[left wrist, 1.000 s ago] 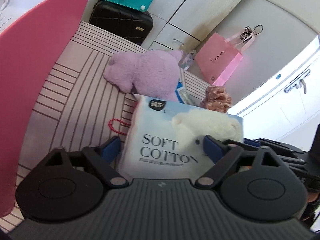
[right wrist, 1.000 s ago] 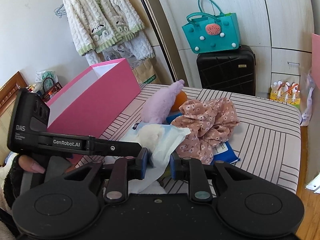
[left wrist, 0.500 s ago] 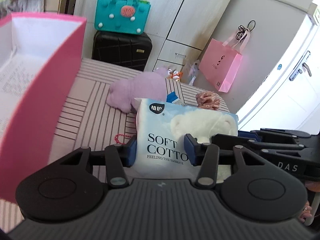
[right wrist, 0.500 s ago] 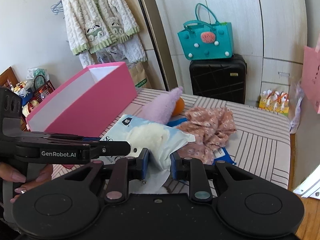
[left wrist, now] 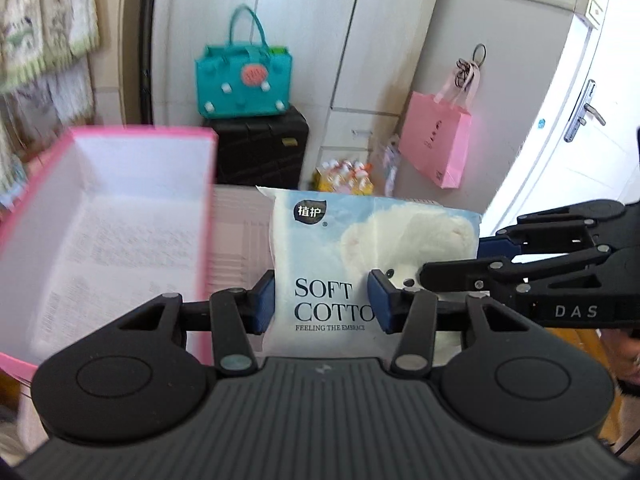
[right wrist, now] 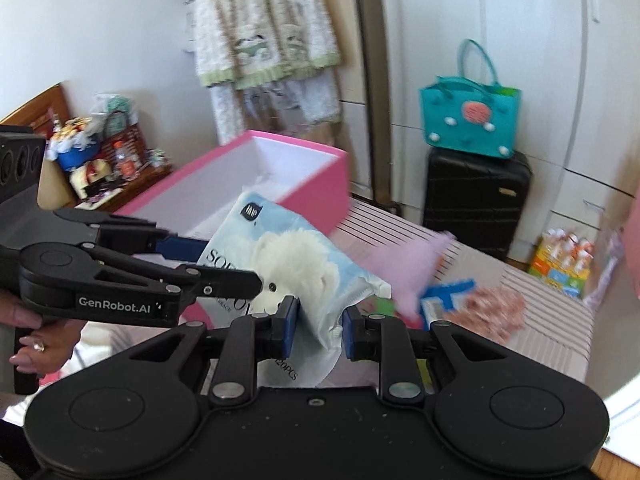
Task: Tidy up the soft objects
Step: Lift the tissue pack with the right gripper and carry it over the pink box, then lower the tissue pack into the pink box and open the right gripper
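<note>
A light-blue "SOFT COTTON" tissue pack [left wrist: 360, 240] hangs in the air, held by both grippers. My left gripper [left wrist: 322, 304] is shut on its lower edge, blue pads pressing both sides. My right gripper [right wrist: 320, 326] is shut on the pack's [right wrist: 288, 252] crumpled corner; it also reaches in from the right in the left wrist view [left wrist: 480, 256]. The open pink box [left wrist: 140, 131] stands just left of the pack, its white inside showing. A purple plush [right wrist: 404, 264], a floral fabric piece [right wrist: 496, 308] and a blue packet [right wrist: 444, 300] lie on the striped surface [right wrist: 540, 284].
A teal handbag [left wrist: 244, 84] sits on a black suitcase [left wrist: 260, 148] behind the striped surface. A pink paper bag [left wrist: 436, 140] hangs near a white door [left wrist: 580, 120]. A fluffy jacket [right wrist: 264, 24] hangs on the wall. A person's hand [right wrist: 28, 344] holds the left gripper.
The left gripper's jaws closed on the pack. Both grippers lifted it off the striped surface, and the pink box's open inside came into view beside it.
</note>
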A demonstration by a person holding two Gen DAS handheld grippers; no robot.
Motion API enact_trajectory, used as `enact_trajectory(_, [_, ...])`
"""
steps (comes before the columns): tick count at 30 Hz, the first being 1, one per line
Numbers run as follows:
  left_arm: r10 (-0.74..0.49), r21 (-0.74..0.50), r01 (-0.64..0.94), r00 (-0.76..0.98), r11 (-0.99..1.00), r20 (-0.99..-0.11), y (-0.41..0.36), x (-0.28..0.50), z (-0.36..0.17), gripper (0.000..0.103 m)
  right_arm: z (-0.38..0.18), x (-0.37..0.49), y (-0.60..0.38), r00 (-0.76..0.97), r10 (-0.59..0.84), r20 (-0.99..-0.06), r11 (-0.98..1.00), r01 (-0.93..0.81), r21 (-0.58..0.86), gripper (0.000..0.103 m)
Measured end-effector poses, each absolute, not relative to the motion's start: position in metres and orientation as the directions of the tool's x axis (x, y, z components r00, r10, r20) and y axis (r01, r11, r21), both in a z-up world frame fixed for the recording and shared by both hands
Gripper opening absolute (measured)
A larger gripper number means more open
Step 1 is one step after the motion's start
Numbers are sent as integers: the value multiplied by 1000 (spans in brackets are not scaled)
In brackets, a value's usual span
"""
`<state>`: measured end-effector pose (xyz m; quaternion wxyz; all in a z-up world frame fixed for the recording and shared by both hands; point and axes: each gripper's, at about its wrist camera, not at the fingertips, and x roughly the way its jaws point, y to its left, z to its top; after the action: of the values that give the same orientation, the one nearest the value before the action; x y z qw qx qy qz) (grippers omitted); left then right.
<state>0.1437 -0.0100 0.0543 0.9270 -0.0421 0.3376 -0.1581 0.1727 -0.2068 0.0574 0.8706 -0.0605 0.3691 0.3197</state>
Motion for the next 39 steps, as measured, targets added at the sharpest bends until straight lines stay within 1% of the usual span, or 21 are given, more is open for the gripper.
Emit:
enact_trajectory(5, [-278, -147, 239, 749, 960, -601, 25, 143, 79, 45, 74, 178, -170, 494, 550, -673, 735, -669, 109, 28])
enact_trajectory(12, [-186, -63, 185, 789, 981, -585, 59, 161, 98, 46, 84, 199, -113, 468, 555, -688, 689, -722, 65, 28])
enact_trajectory(16, [-167, -56, 165, 798, 985, -579, 82, 187, 96, 45, 85, 230, -85, 466, 547, -696, 687, -725, 55, 28])
enact_trajectory(19, [-151, 11, 187, 822, 982, -549, 94, 206, 84, 45, 79, 256, -68, 494, 532, -688, 707, -707, 38, 28])
enact_trajectory(20, [-143, 7, 176, 821, 984, -552, 97, 215, 79, 45, 74, 268, -63, 495, 529, -689, 715, -698, 48, 28])
enact_trajectory(26, [-133, -20, 157, 754, 987, -644, 120, 280, 55, 45, 40, 324, -38, 441, 513, -736, 733, -672, 108, 28])
enact_trajectory(31, [-91, 18, 152, 680, 988, -727, 124, 315, 37, 45, 17, 354, -21, 391, 477, -787, 723, -683, 99, 28])
enact_trajectory(34, [-76, 42, 166, 642, 985, -763, 122, 321, 27, 42, 8, 361, -17, 372, 462, -805, 728, -677, 105, 28])
enact_trajectory(39, [-38, 104, 182, 640, 978, -768, 117, 323, 20, 43, -1, 360, -10, 360, 439, -823, 712, -698, 74, 28])
